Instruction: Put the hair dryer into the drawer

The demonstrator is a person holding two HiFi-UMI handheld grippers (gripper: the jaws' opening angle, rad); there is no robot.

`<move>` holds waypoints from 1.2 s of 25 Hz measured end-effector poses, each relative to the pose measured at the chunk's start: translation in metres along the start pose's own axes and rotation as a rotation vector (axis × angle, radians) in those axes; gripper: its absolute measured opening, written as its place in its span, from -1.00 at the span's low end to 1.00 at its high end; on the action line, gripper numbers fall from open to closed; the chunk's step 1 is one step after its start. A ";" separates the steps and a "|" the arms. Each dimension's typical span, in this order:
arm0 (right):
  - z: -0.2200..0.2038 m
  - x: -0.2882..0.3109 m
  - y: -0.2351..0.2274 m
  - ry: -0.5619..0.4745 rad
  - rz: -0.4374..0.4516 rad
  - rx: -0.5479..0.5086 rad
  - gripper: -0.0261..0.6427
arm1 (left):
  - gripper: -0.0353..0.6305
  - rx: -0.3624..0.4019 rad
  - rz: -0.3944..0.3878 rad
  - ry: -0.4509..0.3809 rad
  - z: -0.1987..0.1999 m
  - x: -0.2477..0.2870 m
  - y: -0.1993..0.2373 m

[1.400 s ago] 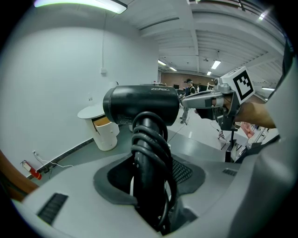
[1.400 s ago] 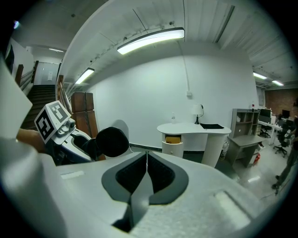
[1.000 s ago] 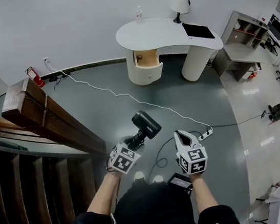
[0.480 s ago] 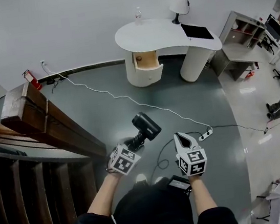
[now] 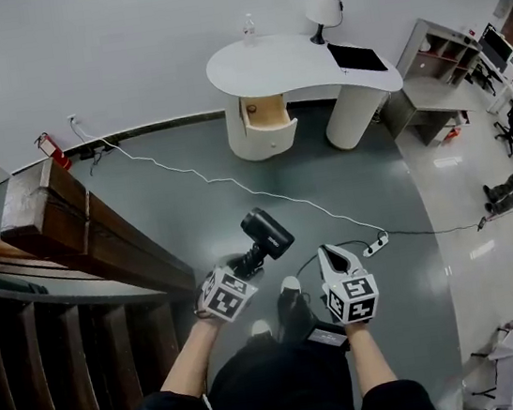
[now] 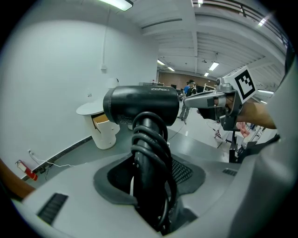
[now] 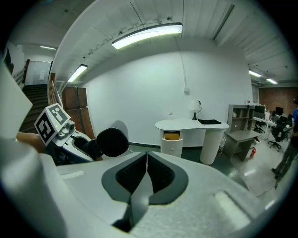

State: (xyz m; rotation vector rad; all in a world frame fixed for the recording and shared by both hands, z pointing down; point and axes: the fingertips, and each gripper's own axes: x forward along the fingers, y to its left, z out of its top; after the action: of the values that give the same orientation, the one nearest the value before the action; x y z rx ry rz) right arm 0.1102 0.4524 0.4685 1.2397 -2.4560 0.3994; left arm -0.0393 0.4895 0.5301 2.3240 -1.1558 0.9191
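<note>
Small print on the hair dryer [image 6: 139, 104] barrel is unreadable.

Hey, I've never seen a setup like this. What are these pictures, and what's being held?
There's no robot: a person carries two grippers, tools with two jaws each. The marker cubes are part of them. The downward picture comes from a camera on the person's head; the other two come from cameras riding on each gripper, looking along its jaws. The left gripper is clamped on the handle of a black hair dryer, its cord wound round the handle. The right gripper is shut and empty. Across the floor stands a white desk with an open drawer and a lamp on top.
</note>
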 end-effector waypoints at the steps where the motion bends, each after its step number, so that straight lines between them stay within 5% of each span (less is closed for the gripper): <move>1: 0.000 0.002 0.000 0.002 0.001 -0.002 -0.91 | -0.29 0.002 0.000 -0.005 0.002 0.001 0.002; 18: 0.017 0.068 -0.029 0.012 0.027 0.016 -0.90 | -0.29 -0.017 0.001 0.038 0.021 0.039 0.050; 30: 0.056 0.147 -0.089 0.029 0.074 0.021 -0.90 | -0.29 -0.017 0.011 0.075 0.074 0.096 0.103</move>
State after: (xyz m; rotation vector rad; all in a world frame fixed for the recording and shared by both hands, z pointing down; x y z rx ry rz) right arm 0.0911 0.2746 0.4904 1.1450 -2.4846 0.4612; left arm -0.0512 0.3314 0.5499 2.2519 -1.1427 0.9874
